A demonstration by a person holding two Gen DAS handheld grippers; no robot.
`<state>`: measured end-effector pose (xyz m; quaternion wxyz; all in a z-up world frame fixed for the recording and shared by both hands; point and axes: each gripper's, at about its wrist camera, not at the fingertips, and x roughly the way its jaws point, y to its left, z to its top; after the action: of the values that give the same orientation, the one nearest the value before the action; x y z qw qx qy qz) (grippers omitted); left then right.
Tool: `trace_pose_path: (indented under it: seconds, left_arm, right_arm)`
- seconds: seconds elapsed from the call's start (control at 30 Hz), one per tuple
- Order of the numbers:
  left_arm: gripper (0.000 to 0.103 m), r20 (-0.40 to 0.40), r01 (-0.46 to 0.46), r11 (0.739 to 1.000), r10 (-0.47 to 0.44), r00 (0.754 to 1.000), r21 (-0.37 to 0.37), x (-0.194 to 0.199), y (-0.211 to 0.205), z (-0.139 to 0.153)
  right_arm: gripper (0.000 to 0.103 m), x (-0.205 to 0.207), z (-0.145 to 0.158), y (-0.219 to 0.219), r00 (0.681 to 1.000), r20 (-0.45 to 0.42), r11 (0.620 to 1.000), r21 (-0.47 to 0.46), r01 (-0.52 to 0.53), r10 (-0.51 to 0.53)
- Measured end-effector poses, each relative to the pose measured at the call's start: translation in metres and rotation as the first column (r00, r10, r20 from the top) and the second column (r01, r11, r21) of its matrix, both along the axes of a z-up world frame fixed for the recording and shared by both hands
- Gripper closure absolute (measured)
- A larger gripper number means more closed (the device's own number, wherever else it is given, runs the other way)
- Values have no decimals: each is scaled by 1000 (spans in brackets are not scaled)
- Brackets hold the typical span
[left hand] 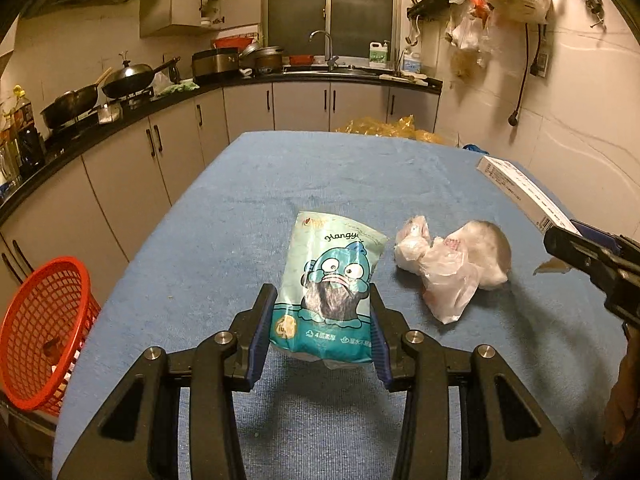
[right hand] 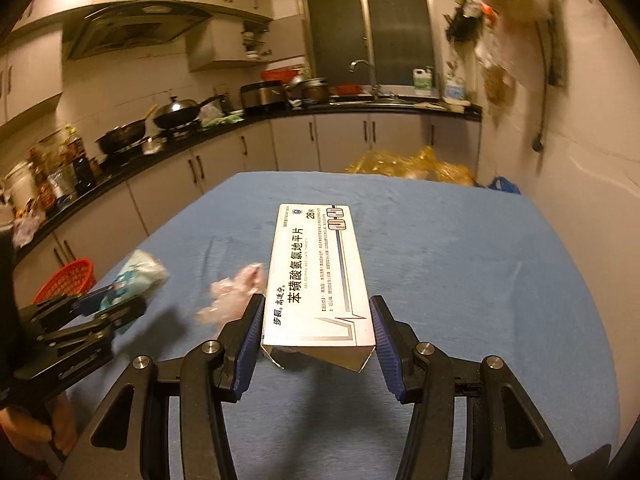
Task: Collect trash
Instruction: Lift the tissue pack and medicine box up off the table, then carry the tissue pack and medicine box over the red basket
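Left wrist: "Hangyo" tissue pack [left hand: 332, 300] gripped | right: "28" tablet box [right hand: 316, 280] gripped

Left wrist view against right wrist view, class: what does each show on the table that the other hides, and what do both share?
Only the left wrist view shows the cartoon front of the teal pouch in the left tool. Only the right wrist view shows the printed top of the medicine box in the right tool. Both share the crumpled plastic bag, red basket and blue tablecloth.

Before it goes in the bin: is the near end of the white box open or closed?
Open: the white box shows loose flaps and a dark inside at its near end.
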<state>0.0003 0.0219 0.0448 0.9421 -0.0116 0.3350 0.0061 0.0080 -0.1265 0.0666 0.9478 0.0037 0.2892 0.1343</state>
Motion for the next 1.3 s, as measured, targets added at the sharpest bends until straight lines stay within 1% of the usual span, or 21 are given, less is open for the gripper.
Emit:
trace_pose_path:
  seconds: [0.23, 0.4, 1.0, 1.1, 1.2, 1.3]
  left_arm:
    - [61, -16, -11, 1000, 10, 1000, -14, 5, 4, -6]
    - [61, -22, -16, 1000, 15, 1000, -10, 6, 3, -7]
    - [61, -8, -17, 1000, 17, 1000, 2, 4, 4, -9]
    - [61, -5, -21, 1000, 21, 1000, 5, 5, 3, -9]
    - [61, 1, -27, 1000, 27, 1000, 6, 4, 6, -7]
    - [61, 4, -20, 1000, 20, 1000, 3, 0, 6, -3]
  right_arm:
    - [47, -9, -6, 23, 998, 10, 997, -49, -58, 58]
    - [47, -14, -8, 28, 997, 12, 995, -58, -78, 79]
    - [47, -13, -10, 32, 996, 15, 994, -61, -88, 89]
    - [47, -12, -9, 32, 997, 18, 995, -62, -78, 80]
    - [47, -10, -7, 29, 998, 7, 997, -44, -61, 61]
    - [47, -19, -1, 30, 999, 12, 999, -31, -42, 42]
